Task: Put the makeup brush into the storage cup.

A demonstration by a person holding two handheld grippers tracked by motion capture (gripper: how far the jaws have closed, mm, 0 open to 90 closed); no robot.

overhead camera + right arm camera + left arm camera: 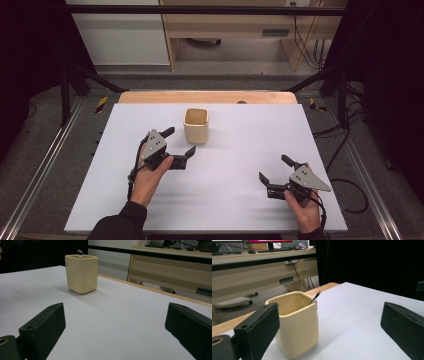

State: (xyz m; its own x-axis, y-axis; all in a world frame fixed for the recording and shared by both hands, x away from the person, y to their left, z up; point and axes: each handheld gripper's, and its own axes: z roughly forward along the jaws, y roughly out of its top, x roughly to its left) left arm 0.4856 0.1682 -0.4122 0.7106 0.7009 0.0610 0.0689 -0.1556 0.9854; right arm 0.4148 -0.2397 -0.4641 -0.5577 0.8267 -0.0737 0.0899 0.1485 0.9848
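No brand, label or readable writing can be made out on any item. A cream-yellow, square-sided ceramic cup (pixel 196 126) is seen standing upright on the white rectangular surface (pixel 235 200), toward its far middle. A thin dark-tipped stick (pixel 315 297) is seen leaning against the cup's inner rim in the left gripper view.

The left tool (pixel 179 142) is held in the person's left hand (pixel 150 172), just beside the cup and on its near left side, with the forearm in a dark sleeve (pixel 117 225) stretched forward. Its jaws are spread wide apart, nothing is gripped between them, and one jaw is seen close beside the cup's wall.

The right tool (pixel 275 170) is held low over the near right part of the surface by the right hand (pixel 305 205), well apart from the cup. Its jaws are likewise spread wide and nothing is held.
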